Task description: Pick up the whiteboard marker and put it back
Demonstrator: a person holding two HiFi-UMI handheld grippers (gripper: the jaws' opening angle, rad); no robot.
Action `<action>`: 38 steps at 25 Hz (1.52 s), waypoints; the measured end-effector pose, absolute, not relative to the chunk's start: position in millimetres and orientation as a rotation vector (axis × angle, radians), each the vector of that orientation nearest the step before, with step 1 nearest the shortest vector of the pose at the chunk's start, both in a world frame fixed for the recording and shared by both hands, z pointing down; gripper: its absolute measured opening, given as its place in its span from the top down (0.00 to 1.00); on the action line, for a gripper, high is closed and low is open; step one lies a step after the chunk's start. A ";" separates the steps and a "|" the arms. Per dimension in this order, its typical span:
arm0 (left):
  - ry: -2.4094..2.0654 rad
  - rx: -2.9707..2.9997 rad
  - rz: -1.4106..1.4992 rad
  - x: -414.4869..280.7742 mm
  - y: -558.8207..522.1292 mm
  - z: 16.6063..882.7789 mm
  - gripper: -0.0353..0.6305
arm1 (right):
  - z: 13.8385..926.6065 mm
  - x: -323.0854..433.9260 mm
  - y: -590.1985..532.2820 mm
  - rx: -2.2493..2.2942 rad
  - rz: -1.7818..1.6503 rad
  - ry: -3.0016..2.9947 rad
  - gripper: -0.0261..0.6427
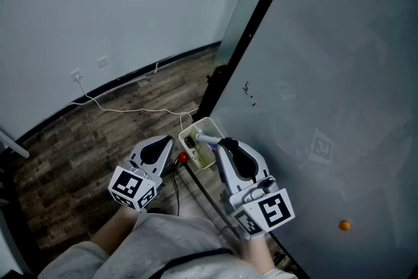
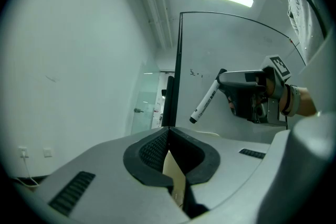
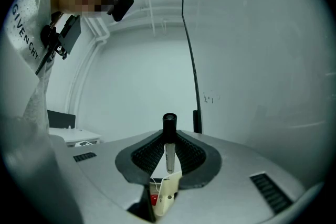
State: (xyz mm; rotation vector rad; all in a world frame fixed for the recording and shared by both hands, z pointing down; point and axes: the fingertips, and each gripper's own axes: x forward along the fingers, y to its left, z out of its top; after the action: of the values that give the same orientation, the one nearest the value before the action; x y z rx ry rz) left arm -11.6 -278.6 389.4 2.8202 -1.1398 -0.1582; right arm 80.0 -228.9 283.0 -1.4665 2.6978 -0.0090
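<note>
My right gripper (image 1: 219, 144) is shut on the whiteboard marker (image 1: 208, 138), a white barrel with a black cap. It holds the marker over a cream tray (image 1: 194, 130) at the foot of the whiteboard (image 1: 326, 75). In the right gripper view the marker (image 3: 169, 147) stands upright between the pads, cap up. The left gripper view shows the marker (image 2: 205, 102) slanting down from the right gripper (image 2: 224, 80), cap lowest. My left gripper (image 1: 163, 142) hovers just left of the tray, its jaws (image 2: 168, 134) closed together with nothing between them.
The whiteboard's black frame edge (image 1: 241, 49) runs diagonally up from the tray. A red knob (image 1: 183, 157) sits beside the tray. A white cable (image 1: 130, 109) trails over the wooden floor from a wall socket. An orange dot (image 1: 344, 226) sticks to the board at lower right.
</note>
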 end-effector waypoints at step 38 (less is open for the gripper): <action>-1.099 2.799 -0.118 -5.8 -281.2 401.9 0.92 | 314.2 82.5 -230.9 -1.505 -0.114 2.702 0.85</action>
State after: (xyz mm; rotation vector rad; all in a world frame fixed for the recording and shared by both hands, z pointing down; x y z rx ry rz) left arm -5.8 -281.2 401.9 2.7985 -1.0992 -0.1177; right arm 82.5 -230.9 314.2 -1.5050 2.7017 -0.1144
